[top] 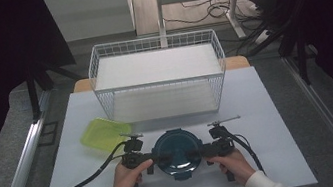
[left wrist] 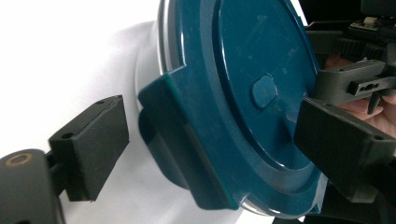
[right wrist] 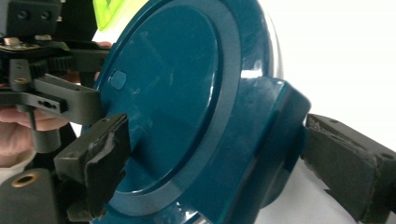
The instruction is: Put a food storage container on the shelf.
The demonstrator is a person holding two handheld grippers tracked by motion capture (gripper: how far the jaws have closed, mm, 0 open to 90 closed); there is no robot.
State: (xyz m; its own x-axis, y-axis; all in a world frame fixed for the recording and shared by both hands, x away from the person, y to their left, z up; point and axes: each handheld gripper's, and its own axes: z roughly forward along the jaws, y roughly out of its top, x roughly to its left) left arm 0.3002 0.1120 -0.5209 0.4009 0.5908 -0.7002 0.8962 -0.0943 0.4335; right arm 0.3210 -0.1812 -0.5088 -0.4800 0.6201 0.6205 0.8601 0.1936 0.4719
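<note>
Now my left gripper (top: 150, 158) and right gripper (top: 205, 149) each straddle a lid clip, jaws parted (not yet clenched); uneven squeezing could skid the round teal container (top: 177, 151).

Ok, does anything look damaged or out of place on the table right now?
One thing: the right gripper has worn, ragged pads, chipped along the edges. Otherwise the teal container sits flat between both grippers, and the yellow-green lid lies by the wire basket, nothing spilled.

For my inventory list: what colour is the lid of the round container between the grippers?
Dark teal round plastic lid, clearest in the right gripper view.
</note>
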